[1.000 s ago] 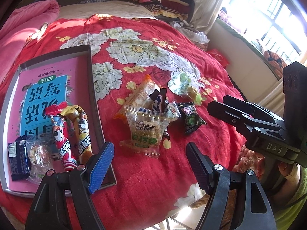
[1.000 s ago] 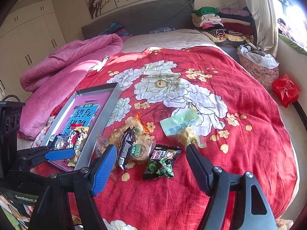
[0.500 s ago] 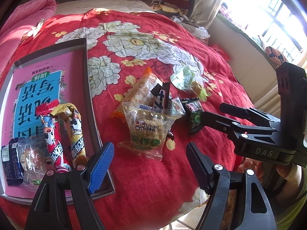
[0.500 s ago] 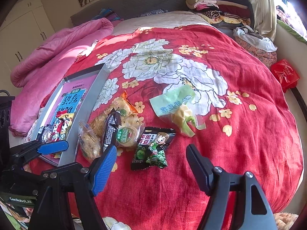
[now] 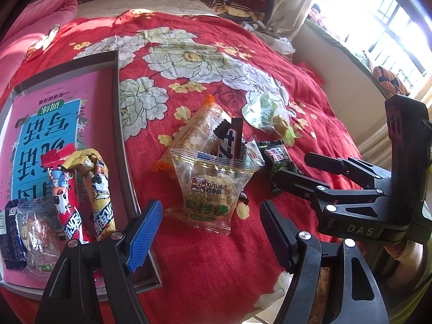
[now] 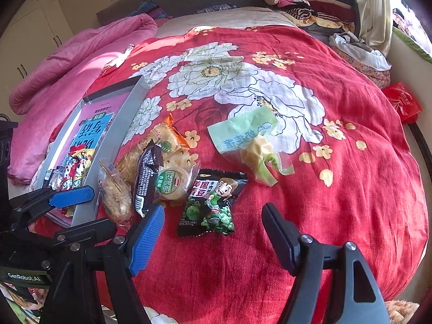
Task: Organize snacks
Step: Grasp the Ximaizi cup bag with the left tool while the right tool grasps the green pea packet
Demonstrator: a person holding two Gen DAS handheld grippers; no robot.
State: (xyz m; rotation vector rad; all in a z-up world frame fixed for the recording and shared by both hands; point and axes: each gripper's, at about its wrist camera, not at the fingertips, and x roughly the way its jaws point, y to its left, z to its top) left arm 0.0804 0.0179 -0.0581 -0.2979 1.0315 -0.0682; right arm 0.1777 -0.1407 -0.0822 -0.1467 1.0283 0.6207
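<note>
Ahead of the closing left gripper (image 5: 210, 232), clear snack packet (image 5: 213, 189), unpinched; right gripper (image 6: 213, 237) wide, empty.

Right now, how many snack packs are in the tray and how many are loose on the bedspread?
Tray packs, inside the tray: 4
Loose packs, on the bedspread: 6
Total: 10

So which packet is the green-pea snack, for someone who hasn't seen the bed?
On the red floral bedspread, find the snack pile right of the grey tray. The black crinkled foil packet lies at the pile's near right edge, alone in showing a cartoon boy above green peas.
</note>
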